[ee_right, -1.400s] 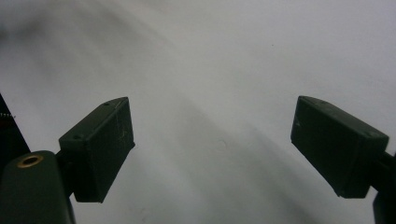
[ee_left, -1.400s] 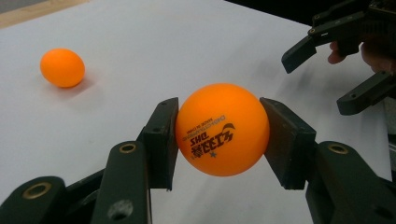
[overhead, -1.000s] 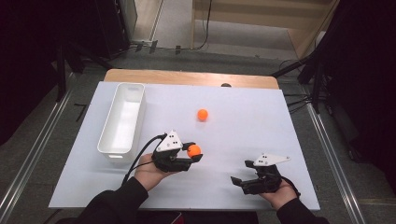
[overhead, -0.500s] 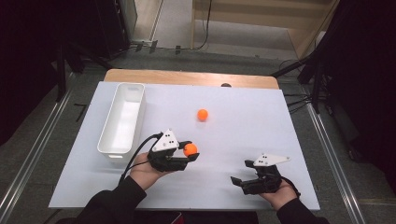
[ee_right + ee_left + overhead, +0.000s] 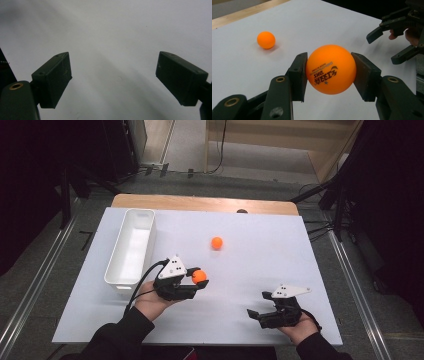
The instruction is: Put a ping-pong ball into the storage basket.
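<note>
Clearly the left gripper (image 5: 199,282) has its two jaws closed on an orange ball (image 5: 199,276), pinching it across its widest part, as the left gripper view shows with a pad flat against each side of the ball (image 5: 331,69). It is held just above the white worktop (image 5: 260,255), a little to the right of the white bin (image 5: 131,247). A second orange ball (image 5: 216,242) lies loose on the worktop farther from the person, well apart from both grippers.

The printed lettering marks the held ball as a table-tennis ball, so it is probably very light, hollow and stiff, with a smooth shell that could squirt out if pinched off-centre. A gentle squeeze across the middle, as now, looks like the safest hold; too much force might dent it. Loose on the flat worktop, the other ball would likely roll at a nudge.

The right gripper (image 5: 263,306) rests near the front edge, jaws spread wide and holding nothing.
</note>
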Available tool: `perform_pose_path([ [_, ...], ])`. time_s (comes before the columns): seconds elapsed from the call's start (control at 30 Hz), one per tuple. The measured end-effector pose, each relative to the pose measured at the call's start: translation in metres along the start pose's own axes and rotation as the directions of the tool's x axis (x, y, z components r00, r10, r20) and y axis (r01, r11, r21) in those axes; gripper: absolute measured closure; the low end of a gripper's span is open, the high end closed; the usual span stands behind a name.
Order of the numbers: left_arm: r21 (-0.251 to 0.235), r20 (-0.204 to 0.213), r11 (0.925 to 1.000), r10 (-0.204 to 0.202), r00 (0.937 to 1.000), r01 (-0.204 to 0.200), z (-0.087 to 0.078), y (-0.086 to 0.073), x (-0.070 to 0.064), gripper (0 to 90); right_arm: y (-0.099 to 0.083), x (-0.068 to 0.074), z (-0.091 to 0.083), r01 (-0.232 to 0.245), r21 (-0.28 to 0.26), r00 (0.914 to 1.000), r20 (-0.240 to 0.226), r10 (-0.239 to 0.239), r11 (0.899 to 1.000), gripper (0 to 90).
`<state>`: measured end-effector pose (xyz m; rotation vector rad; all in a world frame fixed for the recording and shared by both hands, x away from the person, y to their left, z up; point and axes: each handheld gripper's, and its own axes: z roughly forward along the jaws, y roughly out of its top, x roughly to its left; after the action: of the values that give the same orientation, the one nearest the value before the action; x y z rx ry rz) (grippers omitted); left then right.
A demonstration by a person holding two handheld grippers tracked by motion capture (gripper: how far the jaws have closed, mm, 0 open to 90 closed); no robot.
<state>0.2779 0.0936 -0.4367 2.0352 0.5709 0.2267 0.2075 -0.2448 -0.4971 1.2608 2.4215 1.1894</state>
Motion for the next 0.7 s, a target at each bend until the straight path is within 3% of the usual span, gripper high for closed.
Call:
perform_pose_path([
  [0.7,0.011,-0.024,0.9997,-0.021,0.9995,0.021,-0.0048,-0.0004,0.0102,50.2,-0.0001,0.0002,0.0002,-0.006,0.006,1.0,-0.001,0.006,1.0,11.7],
])
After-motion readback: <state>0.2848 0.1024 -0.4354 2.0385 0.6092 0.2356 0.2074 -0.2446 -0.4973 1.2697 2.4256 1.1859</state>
